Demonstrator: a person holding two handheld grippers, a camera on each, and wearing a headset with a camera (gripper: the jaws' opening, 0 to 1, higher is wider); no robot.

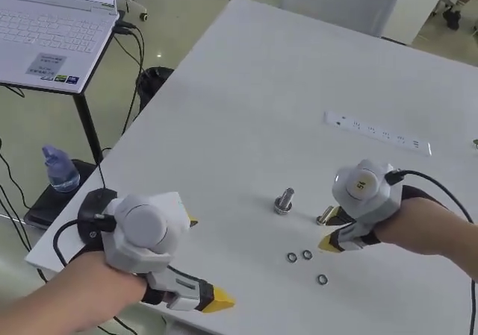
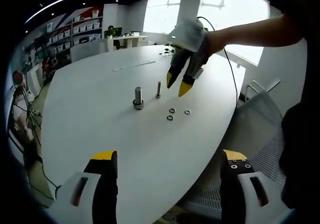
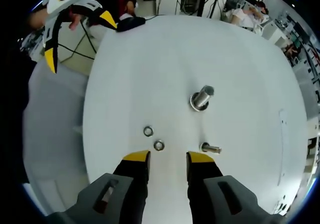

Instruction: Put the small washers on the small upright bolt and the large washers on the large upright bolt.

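The large upright bolt (image 1: 284, 201) (image 2: 138, 97) (image 3: 202, 98) stands mid-table with a ring at its base. The small bolt (image 1: 325, 217) (image 2: 158, 89) (image 3: 210, 147) is just right of it. Three small washers (image 1: 307, 255) (image 2: 172, 110) lie loose on the white table in front of the bolts; two washers (image 3: 148, 131) show in the right gripper view. My right gripper (image 1: 330, 229) (image 3: 168, 157) hovers over the small bolt and washers, open, with nothing between its fingers. My left gripper (image 1: 204, 260) (image 2: 169, 156) is near the table's front-left edge, jaws wide apart and empty.
A white power strip (image 1: 377, 132) lies on the far right of the table (image 1: 246, 96). Off the table's left edge are a laptop (image 1: 52, 29) on a stand and a water bottle (image 1: 60, 169). A grey chair (image 2: 260, 134) is beside the near edge.
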